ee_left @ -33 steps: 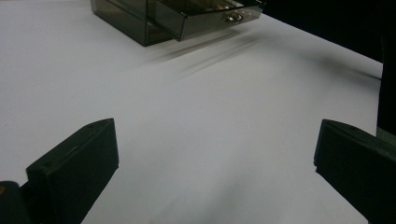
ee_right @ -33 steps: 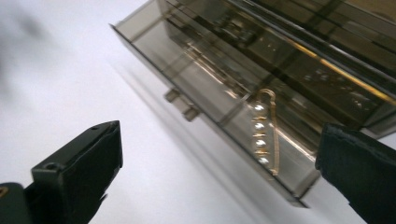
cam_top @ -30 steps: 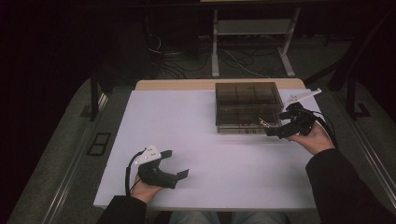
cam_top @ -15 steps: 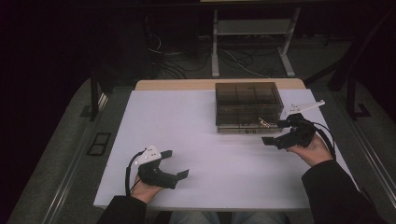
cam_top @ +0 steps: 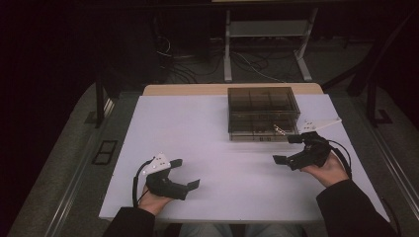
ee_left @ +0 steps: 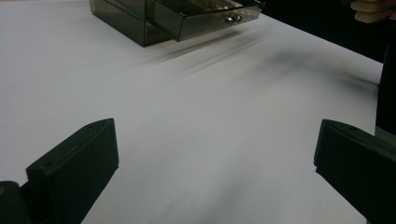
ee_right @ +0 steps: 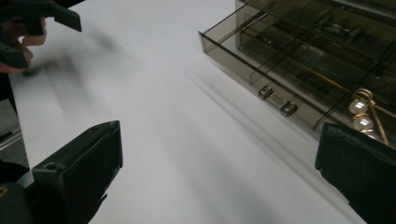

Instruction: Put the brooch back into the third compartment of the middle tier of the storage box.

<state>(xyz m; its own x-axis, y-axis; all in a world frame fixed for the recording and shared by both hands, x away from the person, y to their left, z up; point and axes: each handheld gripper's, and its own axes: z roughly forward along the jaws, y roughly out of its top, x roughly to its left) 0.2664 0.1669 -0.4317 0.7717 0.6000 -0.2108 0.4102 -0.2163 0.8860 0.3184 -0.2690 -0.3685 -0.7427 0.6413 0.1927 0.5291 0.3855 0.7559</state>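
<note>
White tabletop (cam_top: pixel 222 148), mostly bare. Smoked clear drawer box (cam_top: pixel 263 112) sits at the far right-of-centre part of it, long side facing the person. Lower drawer (ee_right: pixel 280 70) is pulled partway out toward the person; divider walls visible through the plastic, two small metal knobs (ee_right: pixel 276 100) on its front. In the left tongs' view the same drawer front sticks out past the box body.

Right tongs (cam_top: pixel 287 149): held in the person's right hand (cam_top: pixel 326 170), just in front of the box's near right corner, close to the drawer front but not touching it. Jaws spread wide, nothing between them; bare tabletop in the gap in its own view.

Left tongs (cam_top: pixel 187 174): held in the left hand (cam_top: pixel 154 201) near the front left edge of the tabletop, well apart from the box. Jaws also wide apart, empty, pointing across the tabletop toward the box.

Small gold piece with pearl beads (ee_right: pixel 363 115): in the right end of the open drawer, just beside the right tongs' far jaw in that view. Shows as a pale glint (cam_top: pixel 279 130) at the drawer's right front in the high view. Exact compartment: can't tell.
</note>
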